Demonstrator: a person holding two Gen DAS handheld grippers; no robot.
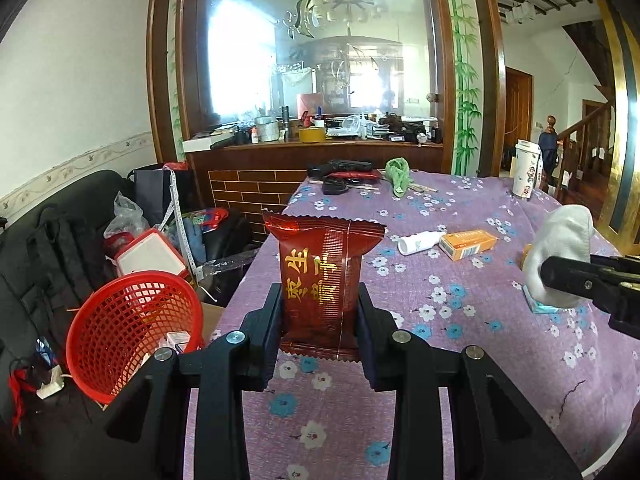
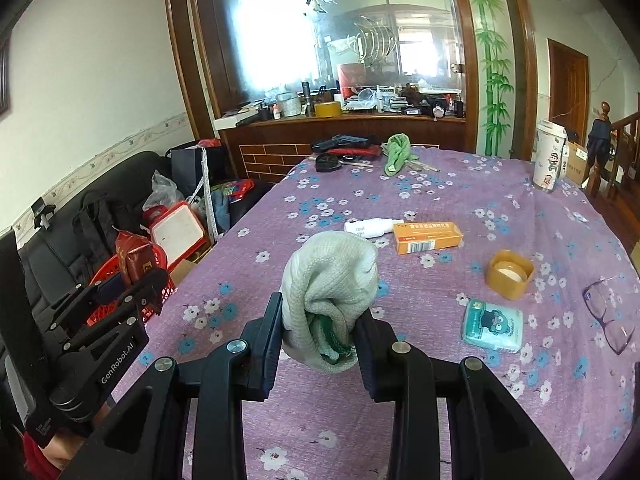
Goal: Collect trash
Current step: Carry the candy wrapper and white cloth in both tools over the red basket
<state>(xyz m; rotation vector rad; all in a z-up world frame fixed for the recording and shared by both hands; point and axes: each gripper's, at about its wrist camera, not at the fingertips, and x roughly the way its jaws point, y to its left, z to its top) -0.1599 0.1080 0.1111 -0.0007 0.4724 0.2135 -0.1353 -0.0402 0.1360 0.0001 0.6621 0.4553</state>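
My left gripper [image 1: 320, 300] is shut on a dark red snack wrapper [image 1: 320, 276] with gold characters, held upright above the table's left edge. It also shows in the right wrist view [image 2: 134, 258], over the red mesh basket [image 2: 106, 280]. The basket [image 1: 128, 328] stands on the floor left of the table with some small boxes inside. My right gripper [image 2: 318, 320] is shut on a rolled whitish sock [image 2: 332, 280] with a green trim, above the purple floral tablecloth [image 2: 440, 360]. The sock also shows at the right of the left wrist view [image 1: 560, 256].
On the table lie an orange box [image 2: 428, 237], a white bottle [image 2: 368, 227], a yellow lid [image 2: 510, 274], a tissue pack [image 2: 494, 325], glasses [image 2: 610, 316], a cup [image 2: 550, 156], a green cloth [image 2: 396, 152] and dark items. A cluttered black sofa [image 1: 60, 240] stands left.
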